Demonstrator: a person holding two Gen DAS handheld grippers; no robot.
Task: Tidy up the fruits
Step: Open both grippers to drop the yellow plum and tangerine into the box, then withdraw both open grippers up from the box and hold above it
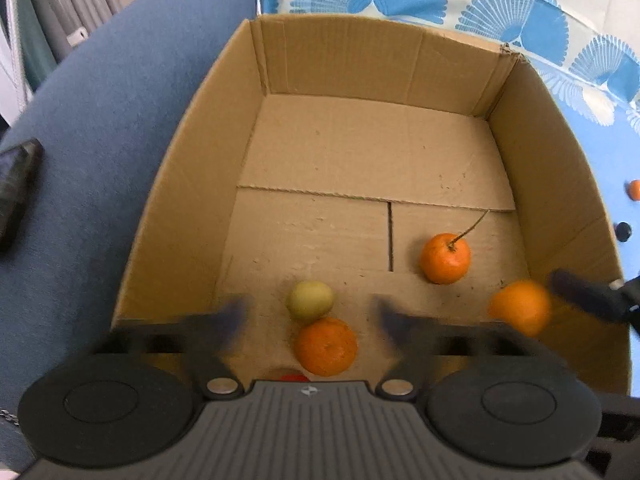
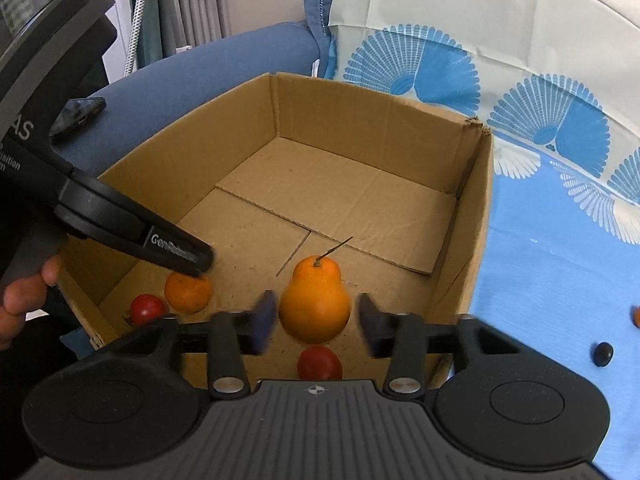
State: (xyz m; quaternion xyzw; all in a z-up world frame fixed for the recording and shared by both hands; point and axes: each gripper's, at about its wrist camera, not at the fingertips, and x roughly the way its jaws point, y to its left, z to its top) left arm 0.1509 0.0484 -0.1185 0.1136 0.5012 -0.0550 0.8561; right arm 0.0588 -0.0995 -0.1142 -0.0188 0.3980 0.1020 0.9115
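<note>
An open cardboard box [image 1: 168, 216] holds a stemmed orange [image 1: 445, 258], a yellow-green fruit [image 1: 310, 300] and a second orange [image 1: 326, 346]. My left gripper [image 1: 312, 316] hangs open over these last two, with nothing between its pads. In the right wrist view my right gripper [image 2: 318, 320] is open around a blurred orange [image 2: 314, 316], with a gap on each side. The stemmed orange [image 2: 318, 266] sits right behind it. Two red fruits [image 2: 320, 362] [image 2: 147, 309] and an orange [image 2: 188, 292] lie on the box floor, under a left gripper finger [image 2: 176, 252].
The box [image 2: 480, 216] rests between a blue upholstered seat [image 1: 100, 120] and a blue-and-white patterned cloth [image 2: 540, 240]. A dark phone [image 2: 78, 114] lies on the seat. A small dark fruit [image 2: 602, 354] and a small orange one [image 2: 636, 316] sit on the cloth.
</note>
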